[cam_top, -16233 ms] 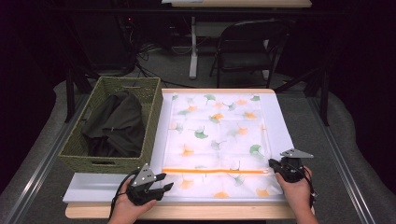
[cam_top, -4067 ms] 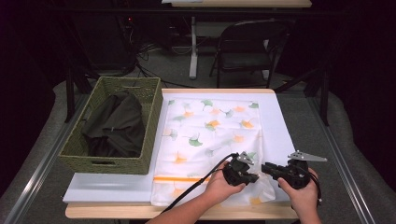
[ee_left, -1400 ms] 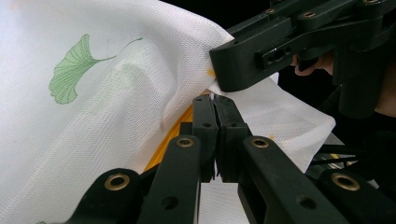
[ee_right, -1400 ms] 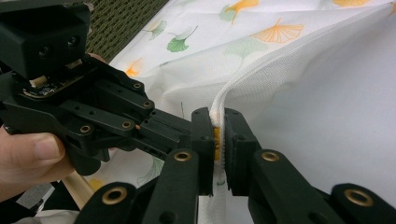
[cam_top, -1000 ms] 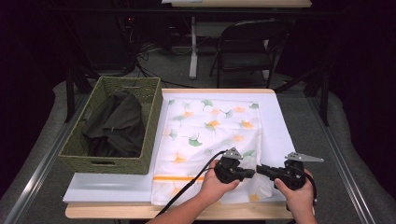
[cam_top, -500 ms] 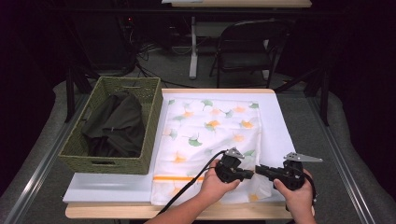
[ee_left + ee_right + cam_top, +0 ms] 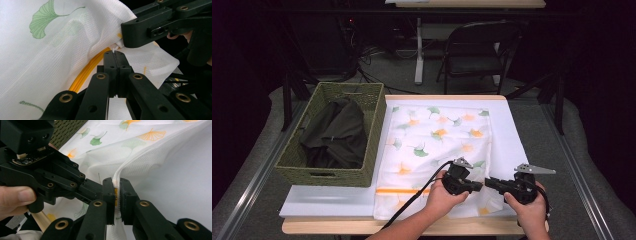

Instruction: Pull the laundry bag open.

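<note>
A white cloth [image 7: 432, 140] printed with green and orange ginkgo leaves lies folded on the table, an orange stripe [image 7: 399, 191] near its front. At its near right corner my two grippers meet tip to tip. My left gripper [image 7: 481, 186] is shut on a small pinch of the cloth's edge [image 7: 115, 48], jaws pressed together. My right gripper [image 7: 488, 183] is shut on a raised fold of the cloth [image 7: 130, 167], with orange trim showing between its jaws [image 7: 115, 193]. The left gripper view shows the right gripper [image 7: 150, 27] just above the pinch. The left gripper [image 7: 50, 177] sits close beside in the right gripper view.
A woven green basket [image 7: 332, 175] with a dark garment [image 7: 334, 132] in it stands left of the cloth. A white board [image 7: 514, 135] covers the tabletop under the cloth. A folding chair [image 7: 477, 47] stands beyond the table's far edge.
The cloth, once spread wide, now lies folded narrower. My left hand has crossed to the near right corner beside the right gripper. Over the last second both grippers shifted only slightly.
</note>
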A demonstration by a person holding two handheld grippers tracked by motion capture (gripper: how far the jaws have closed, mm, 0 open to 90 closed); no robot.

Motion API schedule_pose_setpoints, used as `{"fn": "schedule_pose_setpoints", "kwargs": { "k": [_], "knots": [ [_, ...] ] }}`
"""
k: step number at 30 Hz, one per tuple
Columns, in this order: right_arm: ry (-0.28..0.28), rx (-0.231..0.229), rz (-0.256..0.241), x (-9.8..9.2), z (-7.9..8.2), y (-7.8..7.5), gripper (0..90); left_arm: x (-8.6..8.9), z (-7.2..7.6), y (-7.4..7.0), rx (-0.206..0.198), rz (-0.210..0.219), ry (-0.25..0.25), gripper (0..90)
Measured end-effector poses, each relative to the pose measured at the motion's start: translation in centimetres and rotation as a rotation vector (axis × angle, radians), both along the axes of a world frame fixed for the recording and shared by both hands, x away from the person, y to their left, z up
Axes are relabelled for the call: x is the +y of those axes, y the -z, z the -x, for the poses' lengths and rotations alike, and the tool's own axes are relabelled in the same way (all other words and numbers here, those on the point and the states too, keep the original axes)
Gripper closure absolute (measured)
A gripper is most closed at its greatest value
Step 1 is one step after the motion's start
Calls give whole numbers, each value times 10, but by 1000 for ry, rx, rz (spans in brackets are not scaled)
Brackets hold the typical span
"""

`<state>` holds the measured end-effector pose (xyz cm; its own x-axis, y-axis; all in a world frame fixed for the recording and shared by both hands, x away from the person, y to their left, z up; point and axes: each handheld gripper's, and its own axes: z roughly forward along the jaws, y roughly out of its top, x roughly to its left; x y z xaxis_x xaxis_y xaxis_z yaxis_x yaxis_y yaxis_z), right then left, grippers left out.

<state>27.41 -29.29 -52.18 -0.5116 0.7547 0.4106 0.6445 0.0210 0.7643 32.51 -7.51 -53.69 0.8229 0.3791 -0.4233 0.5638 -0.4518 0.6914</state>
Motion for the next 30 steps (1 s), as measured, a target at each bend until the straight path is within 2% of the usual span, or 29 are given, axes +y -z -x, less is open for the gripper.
{"fn": "schedule_pose_setpoints", "kwargs": {
  "k": [8, 12, 19, 23, 30],
  "knots": [
    [7, 2, 1, -2, 1, 0, 845, 2, 0, 2, 17, -43, -17, 898],
    [15, 1, 21, -4, 2, -1, 845, 2, 0, 3, 28, -49, -27, 898],
    [19, -3, 37, -4, 3, -1, 844, 4, 2, 1, 15, -65, -33, 898],
    [21, -4, 39, -5, 3, -1, 844, 6, 3, 0, 24, -58, -33, 897],
    [25, -8, 49, -6, 4, -2, 844, 11, 1, 3, 48, -86, -45, 898]
  ]
}}
